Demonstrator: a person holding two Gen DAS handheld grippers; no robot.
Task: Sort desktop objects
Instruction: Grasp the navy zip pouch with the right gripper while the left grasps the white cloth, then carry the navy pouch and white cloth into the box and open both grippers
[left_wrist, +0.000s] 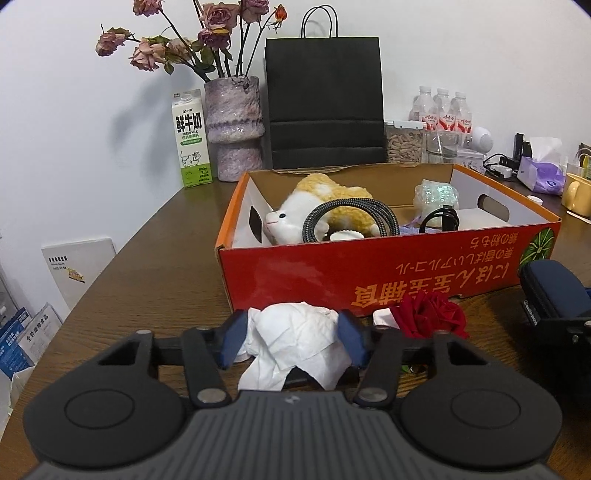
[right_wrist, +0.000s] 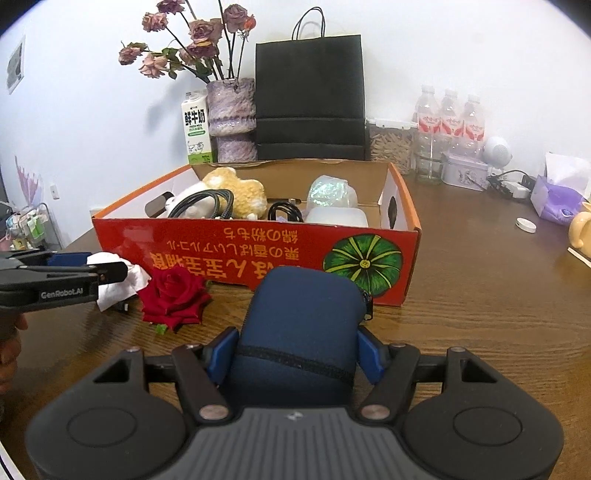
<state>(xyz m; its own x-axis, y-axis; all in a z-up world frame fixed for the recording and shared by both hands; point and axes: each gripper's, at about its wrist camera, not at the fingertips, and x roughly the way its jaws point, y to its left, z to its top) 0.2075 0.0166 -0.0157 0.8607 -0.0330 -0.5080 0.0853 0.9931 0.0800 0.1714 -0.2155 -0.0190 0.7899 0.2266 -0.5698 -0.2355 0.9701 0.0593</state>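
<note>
A crumpled white tissue (left_wrist: 295, 350) lies on the brown table (left_wrist: 155, 266) in front of the red cardboard box (left_wrist: 369, 269). My left gripper (left_wrist: 291, 326) is shut on it, with a blue pad pressing each side. Just right of it lies a red rose head (left_wrist: 428, 314). In the right wrist view my right gripper (right_wrist: 297, 343) is shut on a navy zip case (right_wrist: 303, 314) close to the box's front wall (right_wrist: 258, 243). The rose (right_wrist: 173, 295) lies to its left. Beyond the rose, the left gripper (right_wrist: 99, 266) holds the tissue (right_wrist: 129, 280).
The box holds a plush toy (left_wrist: 325, 203), coiled cables (left_wrist: 351, 218) and an iridescent bundle (left_wrist: 436, 195). Behind it stand a milk carton (left_wrist: 190, 140), a vase of dried roses (left_wrist: 234, 125), a black paper bag (left_wrist: 325, 99) and water bottles (right_wrist: 448, 118). At the right are a tissue box (right_wrist: 554, 199), a yellow mug (right_wrist: 580, 229) and a white lid (right_wrist: 526, 224).
</note>
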